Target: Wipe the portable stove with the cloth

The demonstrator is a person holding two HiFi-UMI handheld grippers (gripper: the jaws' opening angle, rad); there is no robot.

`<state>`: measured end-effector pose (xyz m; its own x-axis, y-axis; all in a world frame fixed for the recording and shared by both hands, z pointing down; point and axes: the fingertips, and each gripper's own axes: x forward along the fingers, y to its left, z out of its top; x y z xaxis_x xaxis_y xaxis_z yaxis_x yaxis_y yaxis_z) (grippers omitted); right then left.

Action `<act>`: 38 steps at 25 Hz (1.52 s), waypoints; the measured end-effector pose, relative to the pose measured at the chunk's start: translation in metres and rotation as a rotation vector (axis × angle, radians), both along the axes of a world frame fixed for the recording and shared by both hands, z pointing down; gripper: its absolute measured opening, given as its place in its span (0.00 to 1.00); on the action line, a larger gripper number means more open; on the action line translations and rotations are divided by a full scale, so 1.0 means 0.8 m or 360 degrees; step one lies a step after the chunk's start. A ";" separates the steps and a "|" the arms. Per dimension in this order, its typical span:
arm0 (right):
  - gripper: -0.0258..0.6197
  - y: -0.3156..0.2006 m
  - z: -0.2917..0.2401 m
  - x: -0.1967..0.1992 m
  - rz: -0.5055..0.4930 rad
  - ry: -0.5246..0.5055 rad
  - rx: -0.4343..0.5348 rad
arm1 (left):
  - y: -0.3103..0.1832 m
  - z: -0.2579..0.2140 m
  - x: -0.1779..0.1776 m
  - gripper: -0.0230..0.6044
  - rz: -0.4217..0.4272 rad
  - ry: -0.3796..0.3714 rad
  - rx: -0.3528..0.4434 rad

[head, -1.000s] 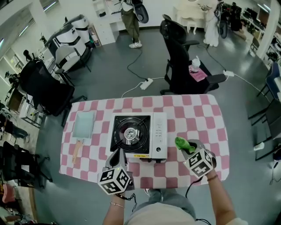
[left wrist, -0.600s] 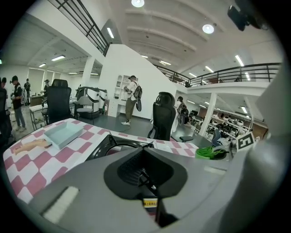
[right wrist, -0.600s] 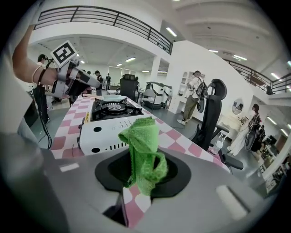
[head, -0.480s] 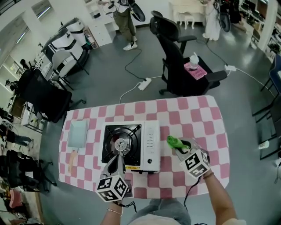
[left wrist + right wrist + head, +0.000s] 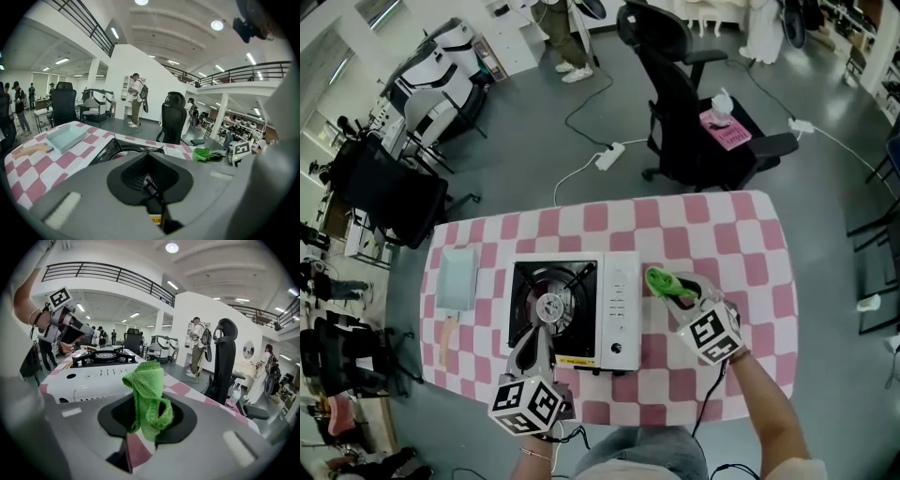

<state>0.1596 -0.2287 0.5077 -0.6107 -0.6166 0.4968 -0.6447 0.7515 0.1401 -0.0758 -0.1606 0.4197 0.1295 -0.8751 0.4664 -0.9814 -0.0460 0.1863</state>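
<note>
Green cloth (image 5: 146, 392) clamped by a narrow fold only, bunched and standing up from the jaws; judged likely to pull free under drag across the stove (image 5: 572, 314). Guard also against snagging on the black pan supports (image 5: 584, 276), against turning the knob (image 5: 619, 348) while passing over the white control strip (image 5: 617, 300), and against pushing the stove sideways on the checked bench (image 5: 741, 244) under heavy pressure. Keep strokes light and flat; re-grip deeper if loose. Right hand-held gripper (image 5: 680, 292): closed onto the cloth, nothing else between the jaws, held over the bench just beside the right edge of the stove, apparently not touching it. Cloth therefore off the stove; wiping not yet begun, by appearance. Left hand-held gripper (image 5: 544, 330): jaws together, empty, tip over the front rim of the burner (image 5: 551, 305); contact with the stove not confirmable. Treat as a possible brace, but watch for collision with the right hand-held gripper during strokes toward the left. Keep clear of the tray (image 5: 456, 279) at far left.
</note>
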 end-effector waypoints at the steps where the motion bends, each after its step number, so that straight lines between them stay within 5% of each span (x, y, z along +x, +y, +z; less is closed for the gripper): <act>1: 0.20 -0.004 0.001 -0.002 -0.0008 -0.0012 0.0012 | -0.002 0.001 -0.001 0.04 -0.0003 -0.0009 -0.0001; 17: 0.20 -0.057 0.030 -0.023 -0.0061 -0.0071 -0.0081 | -0.023 0.005 -0.029 0.04 -0.0112 -0.0019 0.0059; 38: 0.20 -0.049 0.038 -0.038 -0.0198 -0.0087 -0.0188 | 0.002 0.001 -0.051 0.04 -0.0210 -0.0005 0.0054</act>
